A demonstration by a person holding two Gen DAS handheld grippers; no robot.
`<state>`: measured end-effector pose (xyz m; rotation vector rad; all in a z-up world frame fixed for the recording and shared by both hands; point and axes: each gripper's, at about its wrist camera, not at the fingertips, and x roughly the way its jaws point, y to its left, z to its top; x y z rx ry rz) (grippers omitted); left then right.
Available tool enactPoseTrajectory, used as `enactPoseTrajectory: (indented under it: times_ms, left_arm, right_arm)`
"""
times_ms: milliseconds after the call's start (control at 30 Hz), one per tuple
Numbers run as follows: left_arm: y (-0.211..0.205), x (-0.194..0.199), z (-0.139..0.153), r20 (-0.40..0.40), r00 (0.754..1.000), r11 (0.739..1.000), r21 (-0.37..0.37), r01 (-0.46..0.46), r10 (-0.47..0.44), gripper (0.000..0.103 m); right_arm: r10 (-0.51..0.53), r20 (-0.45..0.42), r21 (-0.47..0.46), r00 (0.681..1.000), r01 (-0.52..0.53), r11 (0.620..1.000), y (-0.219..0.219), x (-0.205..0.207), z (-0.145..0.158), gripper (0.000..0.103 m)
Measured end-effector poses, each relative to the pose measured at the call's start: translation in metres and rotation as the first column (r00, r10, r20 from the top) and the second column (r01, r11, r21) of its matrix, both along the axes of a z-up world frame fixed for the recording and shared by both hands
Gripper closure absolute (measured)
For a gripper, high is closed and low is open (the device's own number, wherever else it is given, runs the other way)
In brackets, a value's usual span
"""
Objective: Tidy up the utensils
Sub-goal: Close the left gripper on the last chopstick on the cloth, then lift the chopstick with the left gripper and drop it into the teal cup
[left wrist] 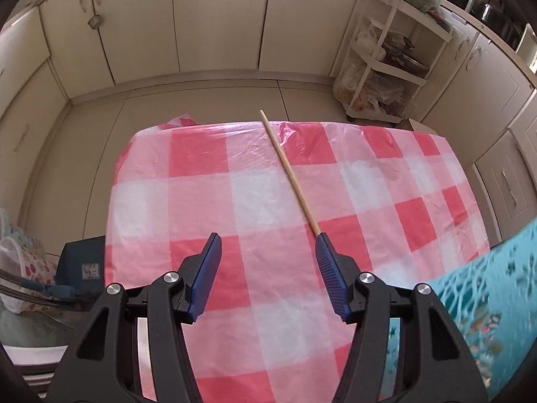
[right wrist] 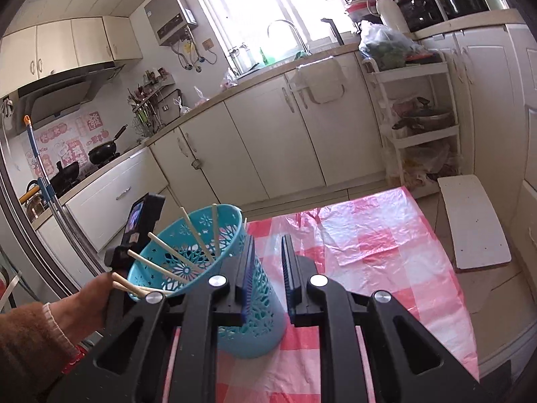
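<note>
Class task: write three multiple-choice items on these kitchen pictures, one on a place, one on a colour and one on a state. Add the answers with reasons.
1. Where does the lone chopstick lie?
A. on the floor
B. on the checked cloth
C. on a shelf

2. What colour is the holder?
A. teal
B. yellow
C. black

3. How do the left tongs stand?
A. shut on a spoon
B. shut on the cloth
C. open, gripping nothing

Answers:
1. B: the chopstick lies slantwise across the pink and white squares.
2. A: the holder's lattice wall is teal.
3. C: a wide gap shows between the pads.
</note>
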<state>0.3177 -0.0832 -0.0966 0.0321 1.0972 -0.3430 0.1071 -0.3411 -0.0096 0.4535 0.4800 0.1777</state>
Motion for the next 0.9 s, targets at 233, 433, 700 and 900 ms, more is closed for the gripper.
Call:
enactPoseTrajectory:
  times_ms: [233,433,700,900]
  left_arm:
    - [-0.034,0.026,-0.026,-0.027,0.999,0.995,0.095,0.042,-0.039,0.048]
    - [-0.038,0.015,-0.022,0.0,0.997,0.978,0.197,0.074,-0.076,0.09]
    - [0.001,-0.023,-0.015,-0.048,0.994,0.978,0.183,0.103,-0.096,0.099]
    - [0.049,-0.091,0.032,0.079,0.988,0.963,0.248,0.106,-0.129,0.099]
  right_arm:
    - [-0.002,-0.024,0.023,1.0,0.002,1.0,-0.007,0.005,-0.007,0.086]
    - [-0.006,-0.038,0.058,0.999,0.008,0.998,-0.013,0.007,-0.011,0.086]
    - [-0.011,-0.026,0.055,1.0,0.013,0.998,-0.013,0.002,-0.008,0.086]
    - [-0.005,-0.021,0.035,1.0,0.005,0.999,-0.008,-0.003,-0.006,0.086]
